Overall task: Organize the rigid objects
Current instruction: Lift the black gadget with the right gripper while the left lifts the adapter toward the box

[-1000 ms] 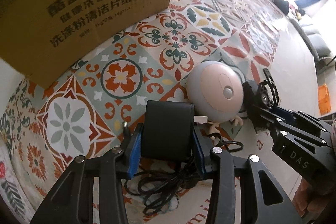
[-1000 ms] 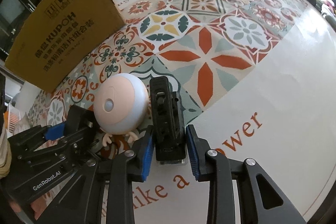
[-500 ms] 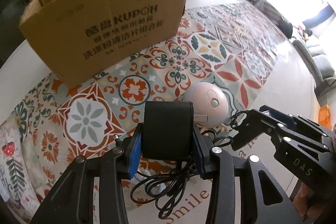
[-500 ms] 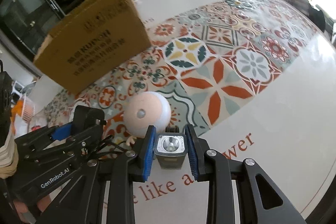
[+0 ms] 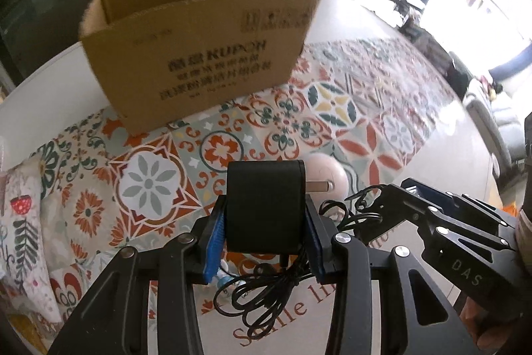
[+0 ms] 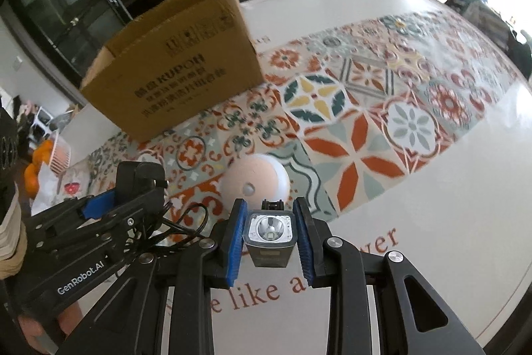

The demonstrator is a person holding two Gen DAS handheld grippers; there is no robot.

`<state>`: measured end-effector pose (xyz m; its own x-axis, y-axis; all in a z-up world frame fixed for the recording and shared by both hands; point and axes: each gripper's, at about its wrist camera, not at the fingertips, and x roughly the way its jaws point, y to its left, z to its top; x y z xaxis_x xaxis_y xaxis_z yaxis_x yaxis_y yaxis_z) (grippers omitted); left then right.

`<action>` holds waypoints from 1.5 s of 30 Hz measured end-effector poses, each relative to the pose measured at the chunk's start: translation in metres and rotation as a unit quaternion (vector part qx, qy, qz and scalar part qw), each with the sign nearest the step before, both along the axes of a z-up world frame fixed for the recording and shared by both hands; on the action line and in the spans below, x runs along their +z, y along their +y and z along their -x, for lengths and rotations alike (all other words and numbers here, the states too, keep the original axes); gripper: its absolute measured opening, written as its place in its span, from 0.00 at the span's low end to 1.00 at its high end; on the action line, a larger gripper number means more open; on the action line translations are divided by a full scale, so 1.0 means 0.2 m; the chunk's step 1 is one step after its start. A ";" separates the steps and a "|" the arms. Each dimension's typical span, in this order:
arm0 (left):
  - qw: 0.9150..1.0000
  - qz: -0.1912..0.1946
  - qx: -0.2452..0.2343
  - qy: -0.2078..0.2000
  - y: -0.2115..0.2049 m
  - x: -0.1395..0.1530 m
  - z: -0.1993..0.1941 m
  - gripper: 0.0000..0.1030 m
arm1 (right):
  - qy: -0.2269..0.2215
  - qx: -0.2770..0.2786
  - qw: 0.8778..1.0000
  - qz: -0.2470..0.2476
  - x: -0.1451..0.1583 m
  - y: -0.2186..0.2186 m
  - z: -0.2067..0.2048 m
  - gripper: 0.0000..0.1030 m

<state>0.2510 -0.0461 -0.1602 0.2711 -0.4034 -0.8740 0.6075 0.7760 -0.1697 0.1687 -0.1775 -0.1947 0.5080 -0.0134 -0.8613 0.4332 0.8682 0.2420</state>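
Clamped between the left gripper's (image 5: pixel 264 243) blue pads is a black adapter (image 5: pixel 264 205), its cord (image 5: pixel 262 295) dangling in loops below, clear of the table. Beside it, the right gripper (image 6: pixel 268 237) pinches a small flashlight (image 6: pixel 270 232), lens facing the camera, also lifted. Just beyond both, a round pink lamp (image 6: pixel 255 182) rests on the patterned cloth (image 6: pixel 349 122). Farther back stands an open cardboard box (image 5: pixel 196 62), top flaps up, on the white table (image 6: pixel 449 238).
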 end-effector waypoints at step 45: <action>0.976 0.074 0.170 -0.111 0.14 0.72 -0.28 0.40 | -0.166 0.164 0.971 0.046 0.75 0.06 -0.49 0.29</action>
<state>0.3061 -0.0176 -0.0161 0.5866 -0.3754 -0.7176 0.3543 0.9157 -0.1894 0.2658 -0.1664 -0.0443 0.7479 0.1274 -0.6515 0.0407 0.9707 0.2366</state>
